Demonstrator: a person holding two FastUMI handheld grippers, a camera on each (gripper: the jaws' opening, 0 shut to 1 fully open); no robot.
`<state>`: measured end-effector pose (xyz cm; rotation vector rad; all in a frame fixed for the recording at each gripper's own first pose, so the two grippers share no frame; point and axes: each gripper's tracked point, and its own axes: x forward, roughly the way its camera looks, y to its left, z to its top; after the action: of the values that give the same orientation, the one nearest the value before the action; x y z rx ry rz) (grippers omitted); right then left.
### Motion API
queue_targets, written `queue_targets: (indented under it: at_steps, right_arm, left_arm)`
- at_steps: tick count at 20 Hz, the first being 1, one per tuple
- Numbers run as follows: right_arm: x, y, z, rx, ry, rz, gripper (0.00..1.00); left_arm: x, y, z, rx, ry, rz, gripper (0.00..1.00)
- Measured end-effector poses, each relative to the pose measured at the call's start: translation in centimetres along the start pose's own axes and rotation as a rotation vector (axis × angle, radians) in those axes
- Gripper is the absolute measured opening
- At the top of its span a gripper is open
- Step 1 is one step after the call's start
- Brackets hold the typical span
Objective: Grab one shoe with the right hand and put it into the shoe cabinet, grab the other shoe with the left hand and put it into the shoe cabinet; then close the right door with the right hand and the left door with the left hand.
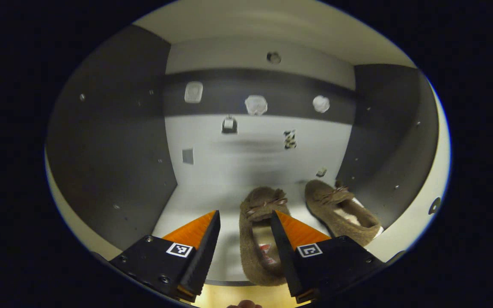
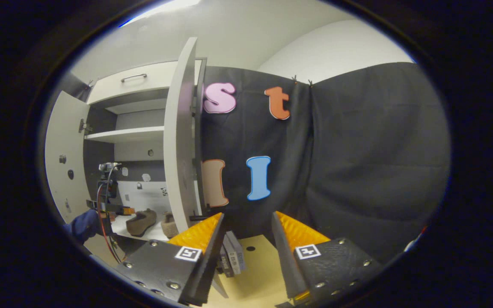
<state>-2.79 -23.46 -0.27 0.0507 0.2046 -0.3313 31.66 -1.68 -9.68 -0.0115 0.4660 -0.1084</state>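
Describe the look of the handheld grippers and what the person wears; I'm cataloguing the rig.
Each gripper, left gripper and right gripper, has black bolted finger mounts with a square black-and-white marker each. The right gripper view shows the left one with a camera on top and a red cable, held in a dark blue glove.

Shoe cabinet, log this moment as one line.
shoes: both inside cabinet | left gripper: open, at shoe | right gripper: open, empty | doors: open

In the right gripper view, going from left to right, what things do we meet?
Open left cabinet door → left claw inside the cabinet → two shoes → open right door → black cloth wall.
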Motion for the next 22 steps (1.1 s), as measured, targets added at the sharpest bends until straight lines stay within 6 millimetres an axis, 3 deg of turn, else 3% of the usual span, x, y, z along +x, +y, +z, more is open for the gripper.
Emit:
queue_targets:
  at_steps: [4, 7, 13, 22]
  right_arm:
    - [2.3, 2.5, -0.9, 0.020, 0.026, 0.061, 0.77]
    - [2.4, 2.9, -1.2, 0.013, 0.029, 0.075, 0.77]
    - [1.7, 5.8, -1.1, -0.052, 0.018, 0.152, 0.74]
    - [1.8, 14.3, -2.3, -0.015, 0.059, 0.405, 0.77]
  left_arm:
    - [-5.7, 0.5, 3.5, 0.035, -0.124, -0.004, 0.80]
    - [-9.3, 1.1, 4.9, 0.027, -0.181, -0.006, 0.80]
    - [-15.3, 1.1, 5.6, -0.006, -0.242, -0.037, 0.78]
    - [-21.5, 2.6, 4.2, -0.016, -0.252, -0.014, 0.80]
